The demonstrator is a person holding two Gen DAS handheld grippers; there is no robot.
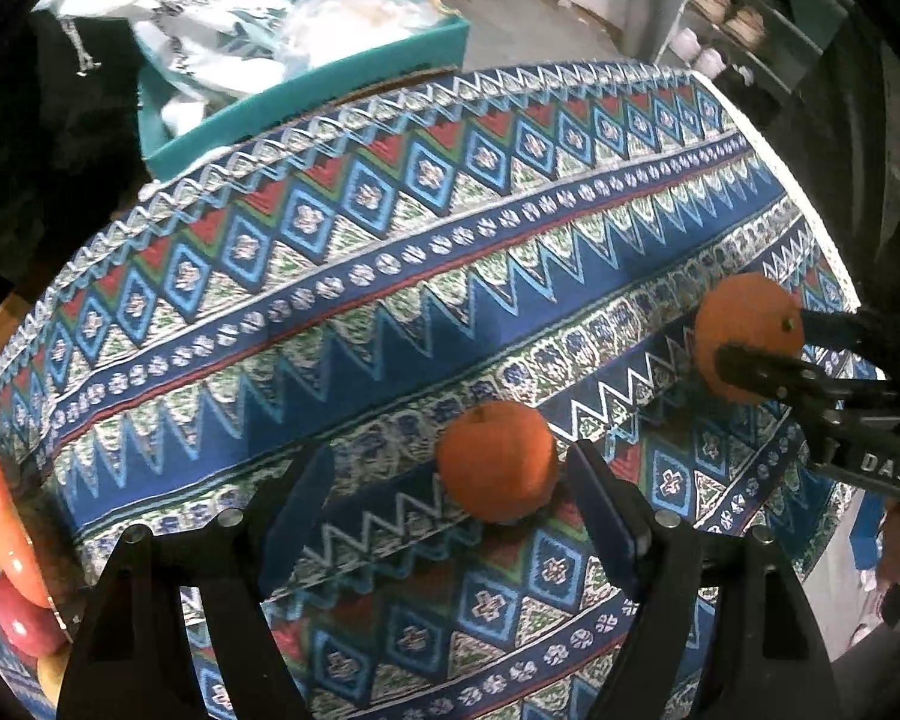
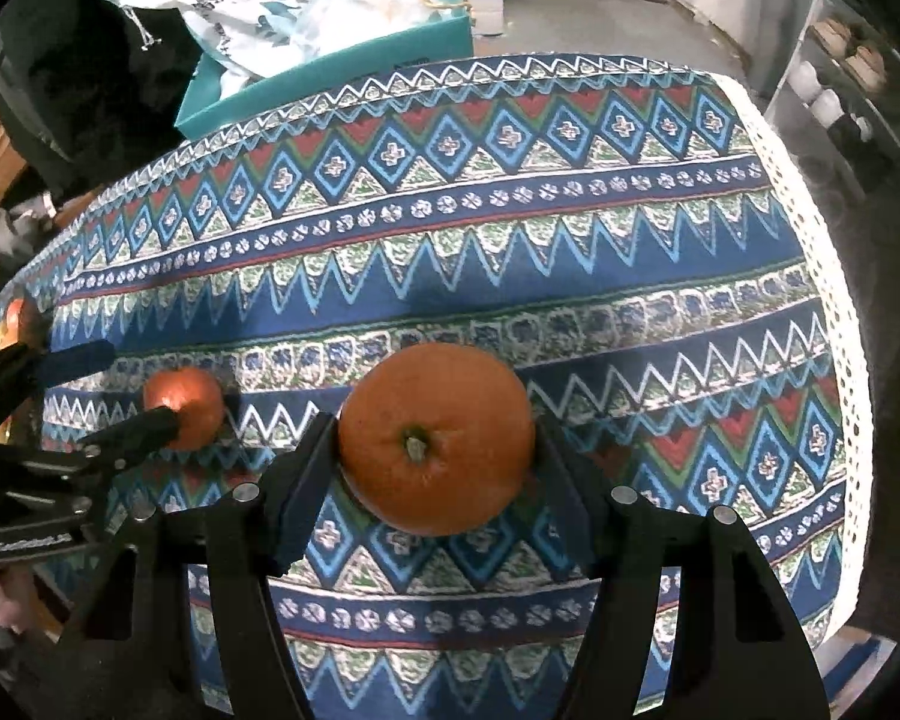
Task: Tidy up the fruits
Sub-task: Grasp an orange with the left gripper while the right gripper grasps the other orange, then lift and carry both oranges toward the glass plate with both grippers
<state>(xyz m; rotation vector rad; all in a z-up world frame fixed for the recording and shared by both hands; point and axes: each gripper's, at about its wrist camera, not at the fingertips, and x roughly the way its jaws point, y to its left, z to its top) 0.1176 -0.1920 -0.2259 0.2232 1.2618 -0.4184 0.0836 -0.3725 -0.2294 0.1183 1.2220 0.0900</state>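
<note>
The larger orange (image 2: 437, 438) is clamped stem-up between the right gripper (image 2: 435, 456)'s pads, over the patterned tablecloth (image 2: 510, 228) near its lace right edge. The smaller orange (image 1: 497, 461) rests on the cloth between the left gripper (image 1: 450, 492)'s wide-open jaws, close to the right one, ungripped. Bare cloth stretches behind both. Only the left view shows apples (image 1: 12, 540) at the table's left edge clearly.

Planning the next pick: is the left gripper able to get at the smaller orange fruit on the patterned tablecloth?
Probably yes. The left gripper is open, the smaller orange fruit sits between its fingers, nearer one, and nothing lies between; the right gripper holds the larger orange apart.
</note>
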